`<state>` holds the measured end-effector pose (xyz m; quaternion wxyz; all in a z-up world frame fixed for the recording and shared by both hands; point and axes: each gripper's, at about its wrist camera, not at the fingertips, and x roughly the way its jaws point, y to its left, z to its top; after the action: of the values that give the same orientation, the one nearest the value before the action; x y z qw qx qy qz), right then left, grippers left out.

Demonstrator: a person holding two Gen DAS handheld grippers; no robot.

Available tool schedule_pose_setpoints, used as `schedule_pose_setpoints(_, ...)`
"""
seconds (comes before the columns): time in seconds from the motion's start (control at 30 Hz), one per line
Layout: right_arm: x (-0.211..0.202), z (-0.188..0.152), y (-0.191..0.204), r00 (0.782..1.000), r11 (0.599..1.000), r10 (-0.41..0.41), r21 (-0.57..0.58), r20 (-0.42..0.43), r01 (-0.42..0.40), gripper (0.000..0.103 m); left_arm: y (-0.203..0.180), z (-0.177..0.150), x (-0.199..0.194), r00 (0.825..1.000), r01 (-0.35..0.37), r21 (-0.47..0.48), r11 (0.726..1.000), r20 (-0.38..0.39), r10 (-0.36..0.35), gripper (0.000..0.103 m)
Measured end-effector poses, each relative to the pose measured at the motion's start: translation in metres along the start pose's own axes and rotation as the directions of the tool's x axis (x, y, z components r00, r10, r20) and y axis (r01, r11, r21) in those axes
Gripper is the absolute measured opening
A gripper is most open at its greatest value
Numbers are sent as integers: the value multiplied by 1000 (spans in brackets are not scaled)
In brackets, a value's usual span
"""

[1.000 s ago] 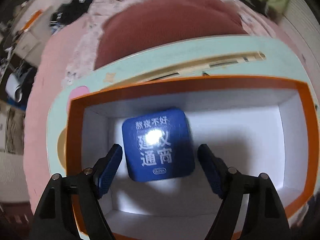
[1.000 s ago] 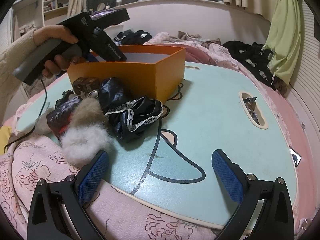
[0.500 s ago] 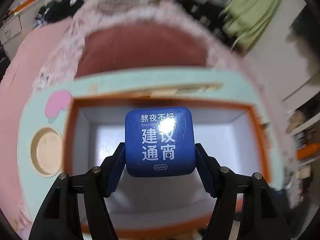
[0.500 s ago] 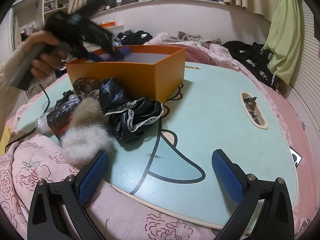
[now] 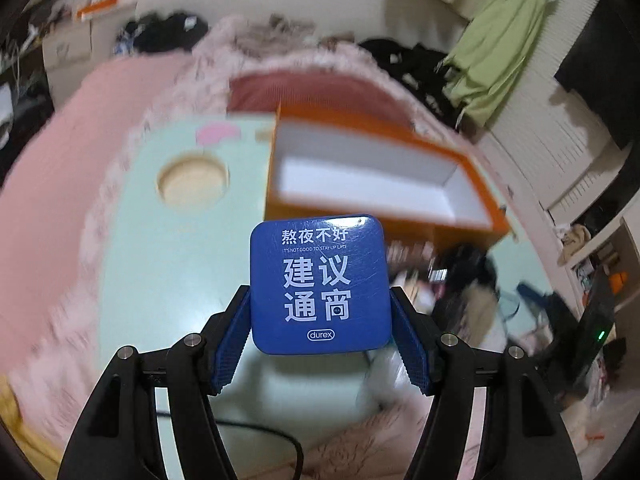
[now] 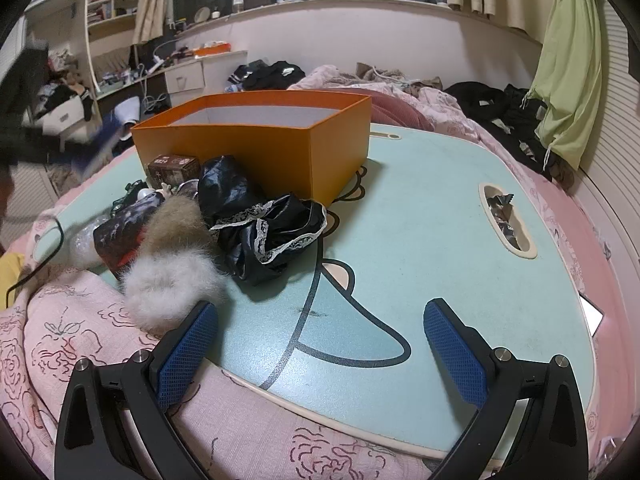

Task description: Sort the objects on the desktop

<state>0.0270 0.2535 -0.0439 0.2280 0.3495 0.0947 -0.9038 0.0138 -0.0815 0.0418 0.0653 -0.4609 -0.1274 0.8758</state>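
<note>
half-hidden pile (blurred) behind gripped blue tin

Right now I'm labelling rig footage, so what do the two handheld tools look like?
Both match: the left tool and right tool have glossy black angular plastic fingers, silver round bolt heads at the joints, and blue cross-hatched rubber pads. A thin black cable trails below the left tool.

One orange cardboard box sits on one mint-green lap table. Beside the box's front wall lie one small brown carton, one black lace-trimmed garment, one dark printed packet and two fur pompoms, one tan and one white. One blue square tin appears nearer than the box.
</note>
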Motion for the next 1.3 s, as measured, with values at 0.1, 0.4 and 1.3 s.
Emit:
schedule_pose_setpoints(0.1,0,0,0,1000,1000,0,0,0,0,103,-9,-19,17,999,-22,7,1000,-32,22,67)
schedule_pose_setpoints(0.4,0,-1,0,1000,1000,1,1,1,-1,103,-28,-22,34,999,-41,-6,999,13,41,67)
schedule_pose_setpoints(1.3,-5,83,6,991,992,-130,5,43,129,103,-36,-89,-16,985,-78,203,976,166,44,81)
